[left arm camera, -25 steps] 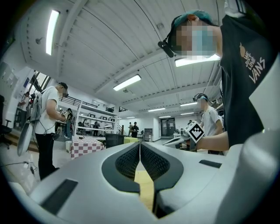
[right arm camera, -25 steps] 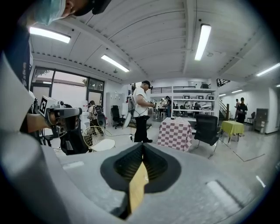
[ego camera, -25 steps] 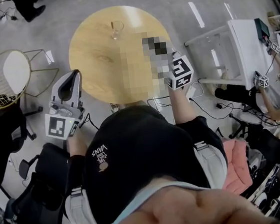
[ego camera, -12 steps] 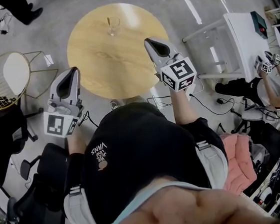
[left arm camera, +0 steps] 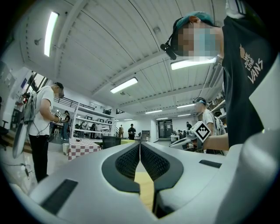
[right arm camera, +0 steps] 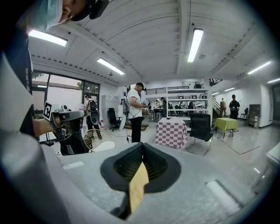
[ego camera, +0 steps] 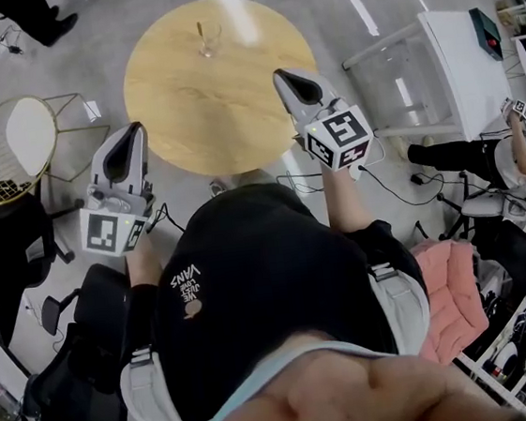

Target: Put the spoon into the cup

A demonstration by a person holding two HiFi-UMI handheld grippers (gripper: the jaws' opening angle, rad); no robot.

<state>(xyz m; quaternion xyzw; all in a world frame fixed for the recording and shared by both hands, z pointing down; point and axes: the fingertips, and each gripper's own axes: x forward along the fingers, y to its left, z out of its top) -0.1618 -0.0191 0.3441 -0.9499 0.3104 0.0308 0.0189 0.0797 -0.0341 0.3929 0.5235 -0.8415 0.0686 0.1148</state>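
Now, with left hand-held gripper (ego camera: 132, 142) and right hand-held gripper (ego camera: 285, 81) both clamped together, empty, look well ahead to the cup (ego camera: 210, 43): spoon (ego camera: 200, 29) seemingly upright inside, so confirm before reaching.

- Cup (ego camera: 212, 43): a small clear glass that stands upright on the far part of the round wooden table (ego camera: 204, 108), near the far edge. It is visible in the head view only and is too small there for finer detail.
- Spoon (ego camera: 200, 28): a thin dark stem that rises above the rim at the left side of the cup. It stands nearly upright and appears to rest inside the cup. The bowl end cannot be made out.
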